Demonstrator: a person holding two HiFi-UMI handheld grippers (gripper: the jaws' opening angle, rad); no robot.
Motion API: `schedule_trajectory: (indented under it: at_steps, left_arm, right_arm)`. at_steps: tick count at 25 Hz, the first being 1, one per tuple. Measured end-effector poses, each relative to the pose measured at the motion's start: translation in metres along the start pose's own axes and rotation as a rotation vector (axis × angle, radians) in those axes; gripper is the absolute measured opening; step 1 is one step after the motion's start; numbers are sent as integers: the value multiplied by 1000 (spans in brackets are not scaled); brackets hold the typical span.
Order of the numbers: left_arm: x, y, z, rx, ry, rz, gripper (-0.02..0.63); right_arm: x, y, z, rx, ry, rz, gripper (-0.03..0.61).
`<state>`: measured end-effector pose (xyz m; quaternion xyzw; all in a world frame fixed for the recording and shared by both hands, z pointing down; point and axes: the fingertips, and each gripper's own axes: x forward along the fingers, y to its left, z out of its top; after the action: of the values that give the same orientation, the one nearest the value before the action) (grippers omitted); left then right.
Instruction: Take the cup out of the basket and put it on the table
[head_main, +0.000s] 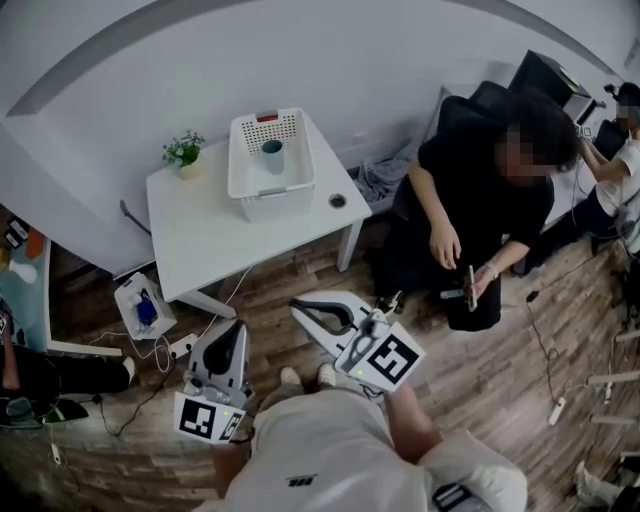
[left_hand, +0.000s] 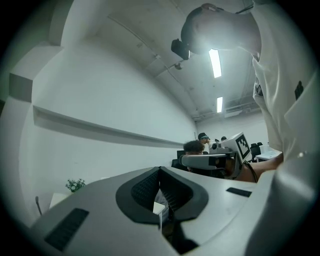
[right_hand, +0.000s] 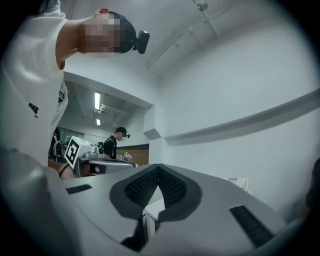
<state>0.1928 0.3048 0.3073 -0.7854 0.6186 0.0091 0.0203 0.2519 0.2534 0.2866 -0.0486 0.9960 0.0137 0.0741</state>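
— Head view, left to right: what's there?
— A plant (head_main: 184, 150) on the worktop (head_main: 225, 250). The left hand-held gripper (head_main: 233, 326) is below, jaws pressed together on nothing. The cup (head_main: 272, 155) stands in the basket (head_main: 285, 185).
— And the right?
— The right hand-held gripper (head_main: 300, 312) is likewise closed and empty. A seated person (head_main: 480, 200) is beyond it.

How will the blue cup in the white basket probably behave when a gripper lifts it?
The cup seems to stand upright and looks small, so it is probably light and stiff. Its round wall may slip in a grip, or roll if tipped. The basket looks light too and might shift if bumped.
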Motion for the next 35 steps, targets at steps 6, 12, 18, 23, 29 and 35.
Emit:
schedule_trajectory:
  at_steps: [6, 12, 18, 23, 29, 35]
  left_arm:
    - [6, -6, -1, 13, 19, 4, 9]
    - [19, 5, -8, 13, 23, -12, 9]
    - [37, 30, -14, -4, 12, -37, 9]
    - [54, 61, -19, -31, 11, -52, 9]
    - [69, 98, -23, -36, 10, -77, 9]
    - [79, 128, -27, -47, -7, -111, 9]
  right_arm:
    - [-10, -8, -1, 13, -16, -23, 12]
    - [-2, -19, -10, 6, -6, -41, 12]
    - [18, -40, -20, -3, 28, -73, 12]
    - [44, -60, -27, -7, 50, -87, 12]
    - [78, -76, -31, -35, 46, -114, 12]
    - [104, -84, -33, -33, 42, -138, 12]
